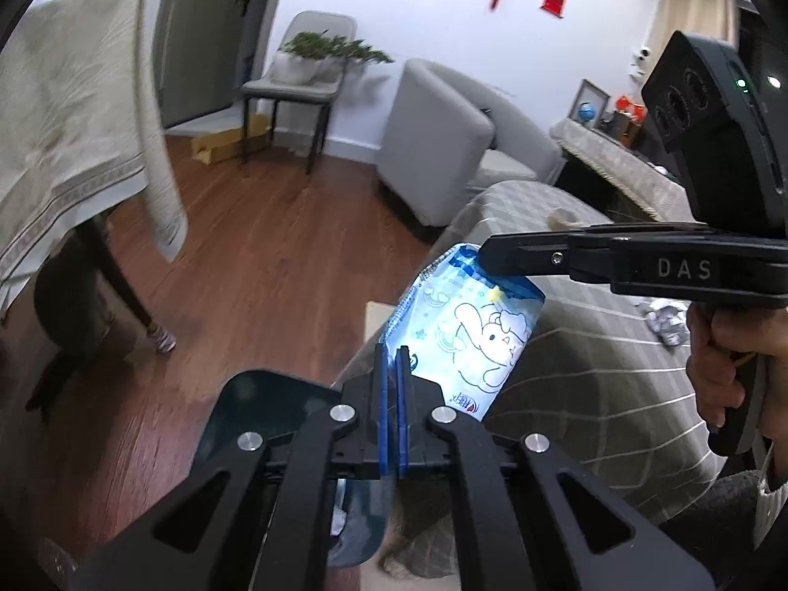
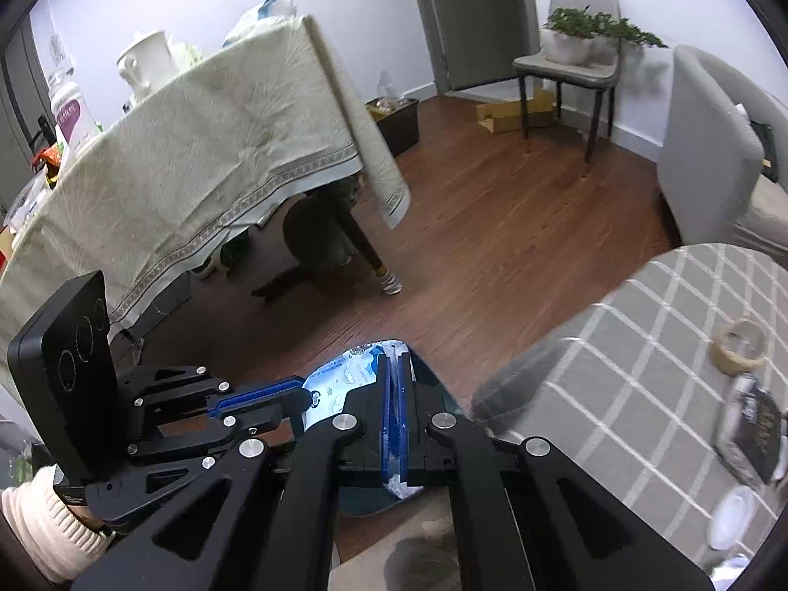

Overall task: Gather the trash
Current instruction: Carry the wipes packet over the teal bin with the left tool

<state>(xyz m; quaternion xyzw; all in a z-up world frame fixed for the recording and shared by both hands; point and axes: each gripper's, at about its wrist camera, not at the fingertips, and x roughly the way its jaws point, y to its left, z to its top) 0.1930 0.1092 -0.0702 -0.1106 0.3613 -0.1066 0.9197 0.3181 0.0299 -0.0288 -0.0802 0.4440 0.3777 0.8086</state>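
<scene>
Wrapper (image 1: 473, 340) edge hidden between claws

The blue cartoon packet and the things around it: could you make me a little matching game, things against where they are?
Things:
1. blue cartoon packet
2. potted plant
3. tape roll
4. cardboard box

Places:
A. on the wooden floor
B. on the checked cloth
C. on the grey chair
D. pinched by the left gripper and the right gripper

Pairs: 1-D, 2-C, 3-B, 4-A
</scene>
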